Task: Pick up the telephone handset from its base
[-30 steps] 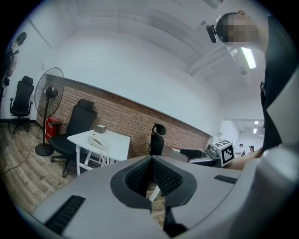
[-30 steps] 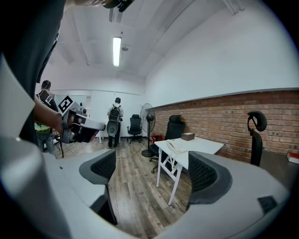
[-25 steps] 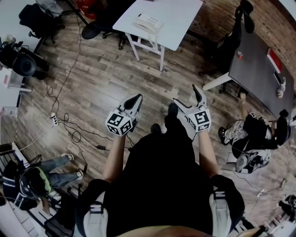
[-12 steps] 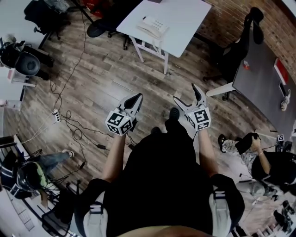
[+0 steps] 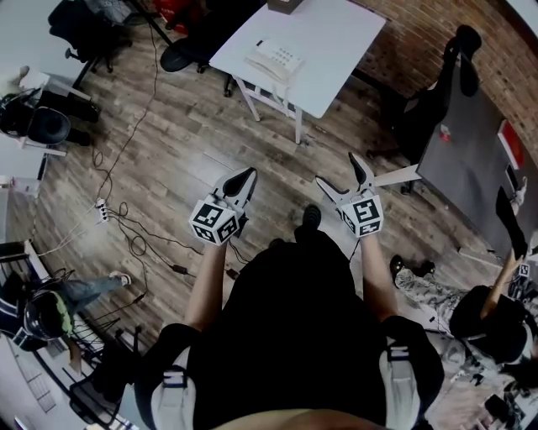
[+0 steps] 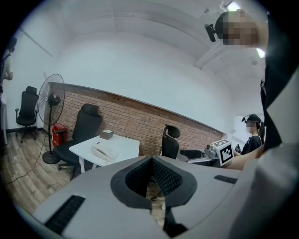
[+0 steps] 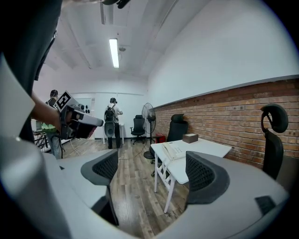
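bare floor (image 5: 210,134) lay open from both grippers to the table (image 5: 336,50). the cream phone (image 5: 273,59), handset on base, sat by its near edge. left gripper (image 5: 244,176) closed, empty; right gripper (image 5: 336,170) wide, just narrowing slightly, empty.

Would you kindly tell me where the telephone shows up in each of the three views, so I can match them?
Head view: the telephone is at top centre, on the white table.
Left gripper view: telephone left of centre, on the same table.
Right gripper view: telephone just right of centre.
Shared landmark: the small brown box on that table, beyond the telephone.
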A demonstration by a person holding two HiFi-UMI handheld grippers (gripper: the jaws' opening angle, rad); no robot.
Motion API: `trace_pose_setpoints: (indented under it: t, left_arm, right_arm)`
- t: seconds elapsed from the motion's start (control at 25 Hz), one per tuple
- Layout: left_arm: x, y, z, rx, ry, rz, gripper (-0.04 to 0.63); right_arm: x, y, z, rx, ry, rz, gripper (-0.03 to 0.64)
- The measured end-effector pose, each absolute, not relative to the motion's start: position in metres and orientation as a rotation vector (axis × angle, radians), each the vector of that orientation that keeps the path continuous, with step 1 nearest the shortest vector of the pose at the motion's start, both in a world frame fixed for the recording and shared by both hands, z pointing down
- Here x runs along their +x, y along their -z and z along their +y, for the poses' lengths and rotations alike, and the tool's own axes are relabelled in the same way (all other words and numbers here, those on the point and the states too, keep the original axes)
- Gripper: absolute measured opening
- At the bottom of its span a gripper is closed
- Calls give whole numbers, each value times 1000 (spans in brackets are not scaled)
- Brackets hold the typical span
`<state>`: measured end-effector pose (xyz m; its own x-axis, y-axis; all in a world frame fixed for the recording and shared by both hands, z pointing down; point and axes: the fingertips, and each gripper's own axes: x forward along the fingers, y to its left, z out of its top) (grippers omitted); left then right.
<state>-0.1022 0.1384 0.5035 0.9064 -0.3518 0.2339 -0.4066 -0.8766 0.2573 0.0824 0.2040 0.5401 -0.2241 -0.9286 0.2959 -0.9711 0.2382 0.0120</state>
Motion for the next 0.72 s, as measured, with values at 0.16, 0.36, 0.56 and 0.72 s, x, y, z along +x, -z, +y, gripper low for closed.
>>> trace_pose_setpoints:
  t: [0.16,0.36,0.56,0.72]
  left_arm:
    - [-93,-504,135,2758,-253,-600,20]
    - [-77,-507,130,2746,-247,-644,20]
    - [-60,-510,122,2730,-244,-684,20]
    - [-39,-508,117,2734,-234,-699,20]
  right_arm:
    - [95,-541,201,1763,-259,-2284,440]
    - [121,-541,194,1739,-247,-2288,440]
    - [141,-542,186,1710,-257,-2318,437]
    - [162,-546,181,1689,-260,-2327,436]
